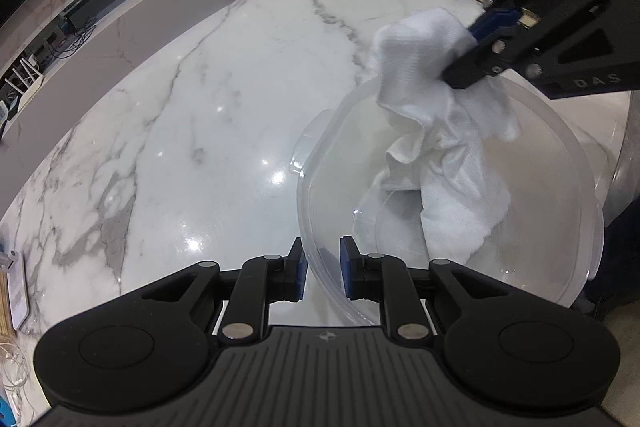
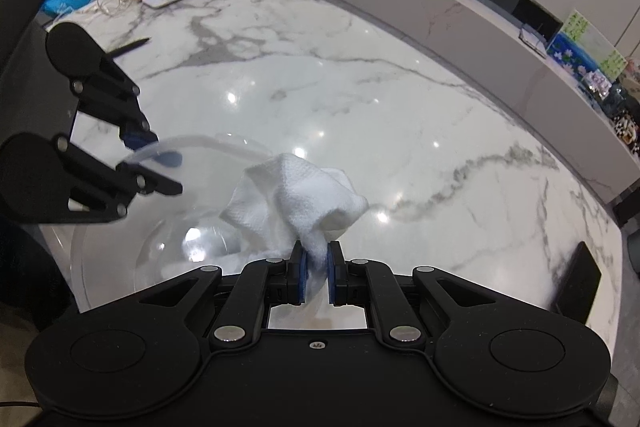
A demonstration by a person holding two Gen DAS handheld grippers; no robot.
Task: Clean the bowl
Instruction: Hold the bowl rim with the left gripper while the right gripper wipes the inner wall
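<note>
Bowl [image 1: 560, 195] rim in left jaws; right jaws pinch cloth [image 2: 296, 195].

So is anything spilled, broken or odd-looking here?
Nothing spilled or broken. The clear bowl is tipped, its rim pinched by the left tongs, while the right tongs dangle a white cloth into it. That looks deliberate.

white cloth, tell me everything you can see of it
The white cloth is a soft, textured towel, crumpled and folded on itself. The right gripper pinches its upper part, and the rest hangs down into the clear plastic bowl, its lower end resting against the inside. The left gripper grips the bowl's rim and does not touch the cloth. No stains show on it.
</note>
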